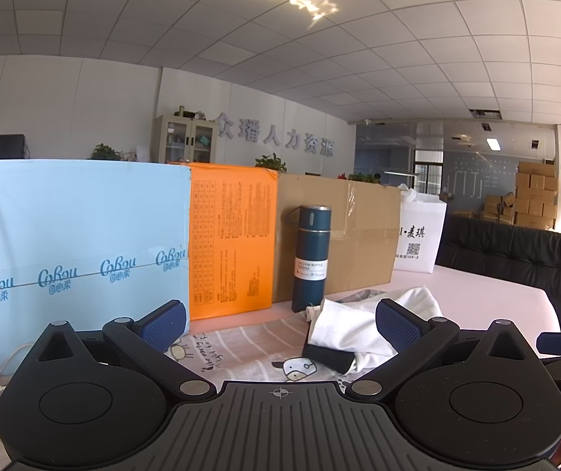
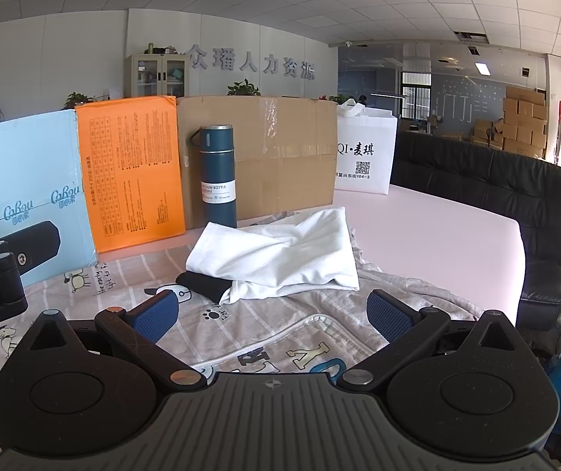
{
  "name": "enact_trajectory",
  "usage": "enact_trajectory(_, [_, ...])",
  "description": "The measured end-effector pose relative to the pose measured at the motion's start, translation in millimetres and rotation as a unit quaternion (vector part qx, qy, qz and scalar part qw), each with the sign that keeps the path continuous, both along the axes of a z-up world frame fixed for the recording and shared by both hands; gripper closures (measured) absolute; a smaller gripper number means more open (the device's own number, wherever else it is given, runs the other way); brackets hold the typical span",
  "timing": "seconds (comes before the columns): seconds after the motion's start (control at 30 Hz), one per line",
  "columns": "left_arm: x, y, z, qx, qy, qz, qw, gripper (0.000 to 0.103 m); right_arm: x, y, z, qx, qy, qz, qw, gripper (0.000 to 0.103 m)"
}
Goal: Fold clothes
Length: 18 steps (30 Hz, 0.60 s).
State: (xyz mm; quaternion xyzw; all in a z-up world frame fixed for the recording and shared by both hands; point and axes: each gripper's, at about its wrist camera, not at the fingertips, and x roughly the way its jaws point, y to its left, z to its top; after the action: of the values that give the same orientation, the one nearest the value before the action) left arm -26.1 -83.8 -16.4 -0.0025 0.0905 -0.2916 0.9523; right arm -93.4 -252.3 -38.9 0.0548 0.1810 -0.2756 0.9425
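Observation:
A grey striped garment with cartoon animal prints [image 2: 280, 329] lies spread on the pink table [image 2: 437, 231], its white zipper toward me. On it lie a folded white cloth [image 2: 280, 251] and a folded black cloth [image 2: 202, 284] under its left end. My right gripper [image 2: 276, 318] is open and empty just above the printed garment, in front of the white cloth. My left gripper [image 1: 280, 331] is open and empty above the same garment [image 1: 241, 345], with the white cloth [image 1: 359, 322] and black cloth [image 1: 327, 355] between its fingers in view.
A dark blue vacuum bottle [image 2: 217, 176] stands behind the clothes. A light blue box [image 2: 25, 180], an orange box [image 2: 131, 172] and a brown carton [image 2: 265, 153] wall off the back. A white bag [image 2: 365, 149] stands back right. Black chairs [image 2: 516, 196] line the right edge.

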Motion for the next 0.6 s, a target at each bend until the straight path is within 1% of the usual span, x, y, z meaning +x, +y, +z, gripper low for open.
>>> enact_trajectory(0.6, [-0.9,-2.0,-1.1,0.002,-0.002,-0.001,1.0,0.0,-3.1,-1.2,1.0,0.001,-0.002,-0.002,1.0,0.0])
